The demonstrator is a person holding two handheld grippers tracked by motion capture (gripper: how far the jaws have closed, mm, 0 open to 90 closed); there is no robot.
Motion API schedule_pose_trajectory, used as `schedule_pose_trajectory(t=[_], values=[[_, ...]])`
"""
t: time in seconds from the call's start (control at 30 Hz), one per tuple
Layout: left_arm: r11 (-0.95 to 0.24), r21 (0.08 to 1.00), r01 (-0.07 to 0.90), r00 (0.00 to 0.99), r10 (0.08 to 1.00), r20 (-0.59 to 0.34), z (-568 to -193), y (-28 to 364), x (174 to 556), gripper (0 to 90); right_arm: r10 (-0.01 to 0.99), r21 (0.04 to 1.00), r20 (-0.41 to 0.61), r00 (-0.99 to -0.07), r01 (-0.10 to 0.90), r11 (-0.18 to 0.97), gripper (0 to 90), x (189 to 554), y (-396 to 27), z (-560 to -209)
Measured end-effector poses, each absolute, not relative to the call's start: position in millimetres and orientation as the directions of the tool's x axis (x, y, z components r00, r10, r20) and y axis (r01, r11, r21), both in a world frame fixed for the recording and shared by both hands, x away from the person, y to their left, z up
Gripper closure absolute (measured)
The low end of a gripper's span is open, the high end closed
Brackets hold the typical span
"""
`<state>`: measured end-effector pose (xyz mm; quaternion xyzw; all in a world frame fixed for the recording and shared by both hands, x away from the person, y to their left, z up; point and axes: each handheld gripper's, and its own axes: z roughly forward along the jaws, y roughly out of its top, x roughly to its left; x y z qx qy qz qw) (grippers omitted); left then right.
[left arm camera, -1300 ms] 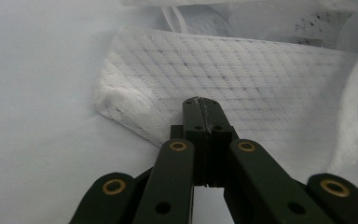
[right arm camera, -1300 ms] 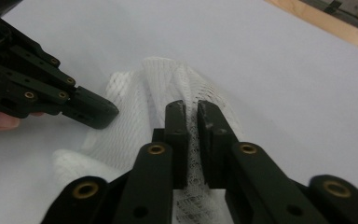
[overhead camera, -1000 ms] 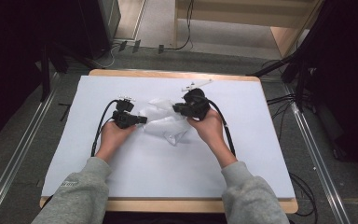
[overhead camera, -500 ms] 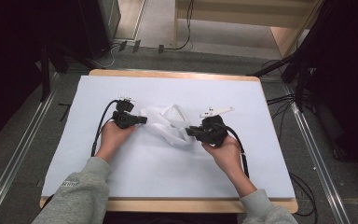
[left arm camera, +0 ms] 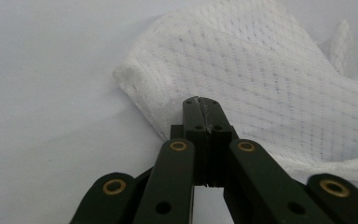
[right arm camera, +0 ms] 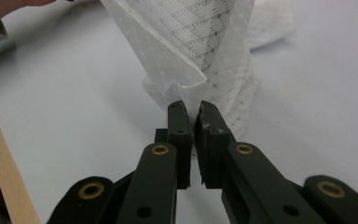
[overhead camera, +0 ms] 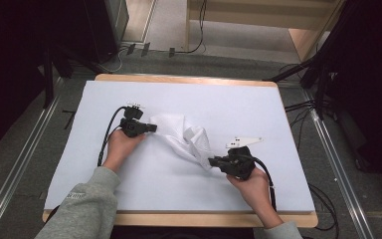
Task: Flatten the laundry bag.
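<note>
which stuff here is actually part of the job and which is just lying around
In use:
- white mesh cloth, stretched between both grippers
- left gripper, fingers shut on one end of the cloth
- right gripper, fingers shut on the other end
- white table cover, the work surface

Lying about:
- cables on the floor right of the table
- wooden furniture behind the table

A wooden table point(overhead camera: 189, 79) with a white cover point(overhead camera: 229, 99) stood on a grey carpeted floor point(overhead camera: 25, 164). Beyond its far edge was a pale wooden piece of furniture point(overhead camera: 258, 20), with black cables point(overhead camera: 306, 107) trailing past the right edge and metal rails point(overhead camera: 15, 172) flanking both sides.
</note>
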<state>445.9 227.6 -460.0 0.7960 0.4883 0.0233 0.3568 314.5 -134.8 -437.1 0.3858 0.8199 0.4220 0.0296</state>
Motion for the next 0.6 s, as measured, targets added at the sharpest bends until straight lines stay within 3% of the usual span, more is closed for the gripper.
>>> schedule_pose_trajectory(t=[0.23,0.33,0.4,0.6], values=[[-0.263,0.589,0.764,0.52,0.792,-0.32,-460,228,447,90.0,0.666,0.745,0.243,-0.705,0.576,0.337,61.7,303,-151,-426],[-0.258,0.586,0.768,0.514,0.794,-0.325,-459,228,446,90.0,0.674,0.764,0.23,-0.703,0.559,0.322,58.6,299,-160,-421],[-0.261,0.588,0.765,0.519,0.791,-0.325,-454,229,445,90.0,0.685,0.775,0.227,-0.692,0.554,0.304,58.9,297,-169,-416],[-0.273,0.629,0.728,0.562,0.763,-0.319,-426,225,429,89.0,0.701,0.773,0.254,-0.667,0.576,0.267,85.0,301,-186,-404]])
